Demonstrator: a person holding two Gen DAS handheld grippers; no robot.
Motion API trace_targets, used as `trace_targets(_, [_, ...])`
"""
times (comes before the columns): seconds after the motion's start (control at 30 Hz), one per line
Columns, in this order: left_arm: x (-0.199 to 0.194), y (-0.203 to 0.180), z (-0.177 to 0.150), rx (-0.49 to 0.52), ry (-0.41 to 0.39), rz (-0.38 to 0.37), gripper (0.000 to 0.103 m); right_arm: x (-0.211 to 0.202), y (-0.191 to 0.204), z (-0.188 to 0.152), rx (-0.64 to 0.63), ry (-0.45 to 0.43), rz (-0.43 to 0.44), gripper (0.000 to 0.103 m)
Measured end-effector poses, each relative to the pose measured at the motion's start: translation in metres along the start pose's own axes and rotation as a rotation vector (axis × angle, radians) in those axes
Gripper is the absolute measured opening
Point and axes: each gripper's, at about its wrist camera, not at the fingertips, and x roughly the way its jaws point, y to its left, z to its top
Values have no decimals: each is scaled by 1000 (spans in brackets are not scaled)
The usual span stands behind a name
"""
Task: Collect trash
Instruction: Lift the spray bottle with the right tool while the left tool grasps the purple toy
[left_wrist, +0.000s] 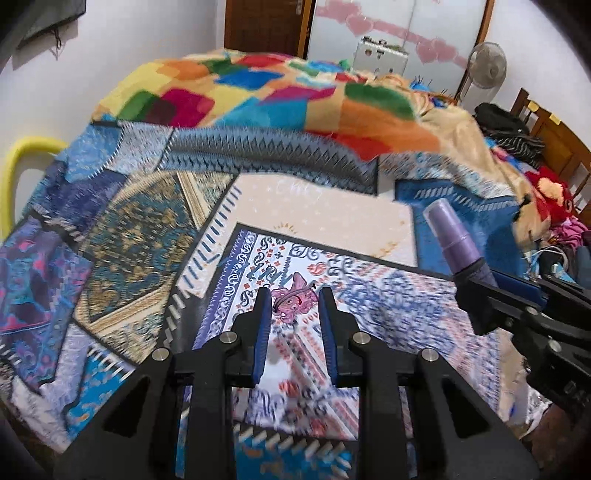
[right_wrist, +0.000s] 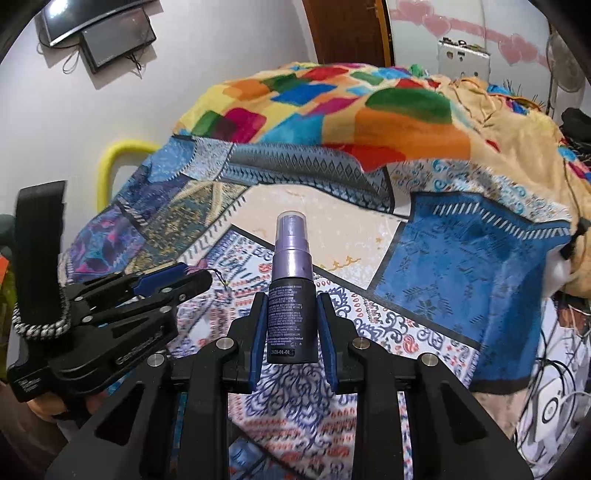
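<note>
**Desk:** Bedroom, patchwork bedspread (left_wrist: 122, 229). Starting at your left: what does your left gripper (left_wrist: 291, 299) have?

**Field:** Nothing yet, as far as I can judge. Its jaws stand partly apart, framing a small pink scrap (left_wrist: 293, 301) that lies on the spread between the fingertips. Whether the pads touch it, I cannot tell; the frame is blurred there.

**Desk:** And to the right?

**Field:** Your right gripper (right_wrist: 291, 295) is clamped on a small dark spray bottle (right_wrist: 291, 295), purple cap pointing away from you, lifted off the bed.

**Desk:** So how far along are you?

**Field:** One piece is in hand, one is lined up. No bin or bag shows in either view, so nothing looks deposited; both pieces remain to be dropped.
</note>
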Motion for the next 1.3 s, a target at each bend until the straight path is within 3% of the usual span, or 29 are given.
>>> trace_targets(0.53, [-191,-14,-42,-13,-192,-2,25,-123,64,-24,-47,-105,33,24])
trace_targets(0.6, [-209,-11,-50,-9,-204,3,0,-136,73,-29,-59,-115,40,24])
trace_targets(0.63, [-218,-10,-55,-8,-200,15,0,-142,77,-32,-66,-121,40,24])
trace_targets(0.8, [-243,2,-79,-22,-216,33,0,-166,106,-50,-117,-143,40,24])
trace_targets(0.97, [-231,22,-95,-40,-167,65,0,-163,123,-68,-134,-116,32,24])
trace_targets(1.03, [-230,31,-102,-67,-153,39,0,-162,125,-72,-134,-105,31,24])
trace_targets(1.13, [-225,41,-110,-92,-117,11,8,-160,125,-76,-136,-98,27,24])
trace_targets(1.2, [-217,42,-112,-85,-97,27,30,-158,124,-77,-135,-89,27,24])
trace_targets(1.3, [-196,42,-115,-90,-70,21,46,-153,122,-77,-128,-85,27,24])
